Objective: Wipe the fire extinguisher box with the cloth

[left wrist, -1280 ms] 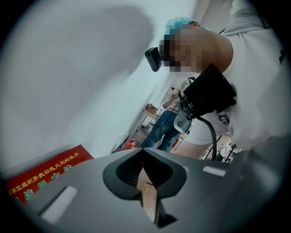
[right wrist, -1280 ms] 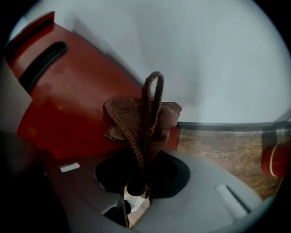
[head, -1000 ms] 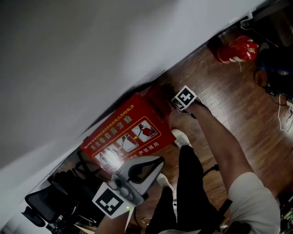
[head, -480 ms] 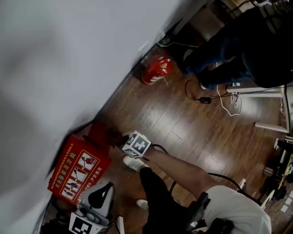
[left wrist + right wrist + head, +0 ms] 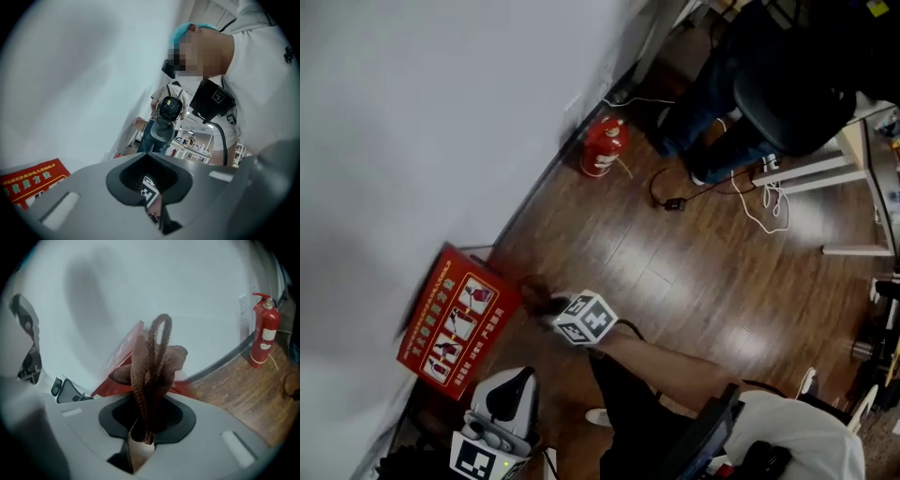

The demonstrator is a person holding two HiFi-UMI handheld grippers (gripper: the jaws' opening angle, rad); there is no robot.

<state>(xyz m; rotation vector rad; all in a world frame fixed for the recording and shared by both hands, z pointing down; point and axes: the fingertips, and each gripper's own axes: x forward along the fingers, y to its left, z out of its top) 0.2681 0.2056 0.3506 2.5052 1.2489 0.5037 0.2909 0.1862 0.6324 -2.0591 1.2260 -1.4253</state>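
White wall (image 5: 441, 122) is seen ahead of both sets of fingers, with dark wood floor (image 5: 675, 272) below them. A seated person in dark clothes (image 5: 769, 94) is seen far off past the right fingers. Red fire extinguisher box (image 5: 455, 323) is set on the floor against the wall, just ahead of the right fingers and above the left fingers in the head view. In the right gripper view its red edge (image 5: 126, 350) is seen directly behind the cloth. Red fire extinguisher (image 5: 602, 145) is stood upright by the wall, well beyond the right fingers, off to their right in the right gripper view (image 5: 263, 331). Left gripper (image 5: 511, 394) is held low, below the box. Its fingers are closed together with nothing between them (image 5: 161, 220). Right gripper (image 5: 546, 302) is pointed at the box's near corner, fingers clamped on the brown cloth (image 5: 152, 371). The cloth is bunched and sticks up out of the fingers (image 5: 140, 446). Cloth-to-box contact cannot be told.
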